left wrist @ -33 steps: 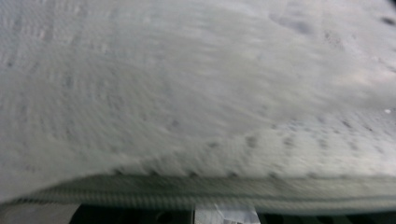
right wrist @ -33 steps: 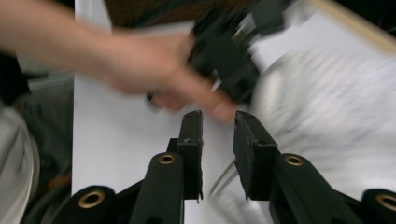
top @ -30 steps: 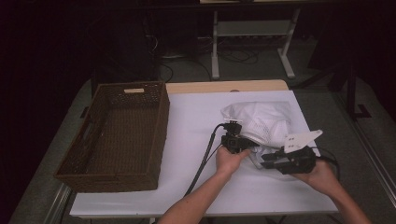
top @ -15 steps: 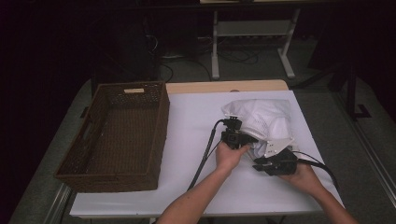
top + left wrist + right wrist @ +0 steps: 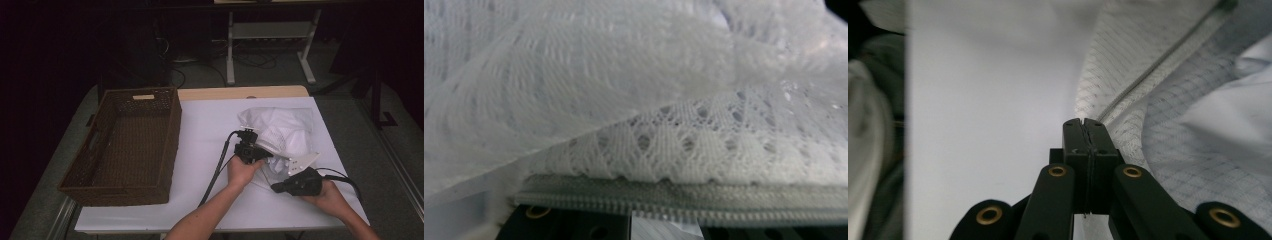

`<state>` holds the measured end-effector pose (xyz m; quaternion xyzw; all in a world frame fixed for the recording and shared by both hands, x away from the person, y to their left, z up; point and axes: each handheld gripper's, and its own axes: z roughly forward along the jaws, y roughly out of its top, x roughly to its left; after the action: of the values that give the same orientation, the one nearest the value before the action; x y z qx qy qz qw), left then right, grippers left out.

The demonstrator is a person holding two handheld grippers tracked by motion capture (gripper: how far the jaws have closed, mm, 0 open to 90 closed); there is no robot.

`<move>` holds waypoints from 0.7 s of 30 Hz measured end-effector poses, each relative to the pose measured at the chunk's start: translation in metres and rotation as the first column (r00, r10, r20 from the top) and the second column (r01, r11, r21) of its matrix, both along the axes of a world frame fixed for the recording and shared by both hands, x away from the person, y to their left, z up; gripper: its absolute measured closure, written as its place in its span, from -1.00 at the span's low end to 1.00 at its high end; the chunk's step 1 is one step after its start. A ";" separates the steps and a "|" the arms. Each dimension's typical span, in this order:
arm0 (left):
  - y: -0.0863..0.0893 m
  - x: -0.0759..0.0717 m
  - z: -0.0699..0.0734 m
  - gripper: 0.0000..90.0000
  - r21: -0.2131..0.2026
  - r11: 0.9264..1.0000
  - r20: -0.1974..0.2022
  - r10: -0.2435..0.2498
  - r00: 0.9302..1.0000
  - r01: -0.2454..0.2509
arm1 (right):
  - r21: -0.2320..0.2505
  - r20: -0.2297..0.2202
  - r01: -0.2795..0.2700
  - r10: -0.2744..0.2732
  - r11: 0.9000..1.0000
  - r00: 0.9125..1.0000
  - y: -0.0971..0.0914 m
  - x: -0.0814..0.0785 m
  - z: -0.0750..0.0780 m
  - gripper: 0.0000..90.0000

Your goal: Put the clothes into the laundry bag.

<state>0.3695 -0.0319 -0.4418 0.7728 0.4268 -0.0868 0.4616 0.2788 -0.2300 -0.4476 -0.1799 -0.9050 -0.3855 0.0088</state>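
My right claw (image 5: 1083, 125) has just been closing and now sits pressed together at the zipper (image 5: 1158, 65) end of the mesh laundry bag (image 5: 285, 132) on the tabletop (image 5: 210, 125); my left claw (image 5: 248, 150) pinches its zipper edge, readying unzipping.

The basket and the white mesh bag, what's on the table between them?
Nothing: in the high view the stretch of white table cover between the wicker basket and the white mesh bag is bare.
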 end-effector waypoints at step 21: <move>0.033 -0.041 0.002 0.33 0.043 0.992 -0.004 -0.122 0.993 0.122 | 0.074 0.112 0.023 -0.031 0.997 0.993 -0.011 -0.006 0.059 0.49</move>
<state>0.3284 0.0013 -0.4398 0.8073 0.3808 -0.1060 0.4382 0.2723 -0.2406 -0.3890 -0.1694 -0.8869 -0.4279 -0.0413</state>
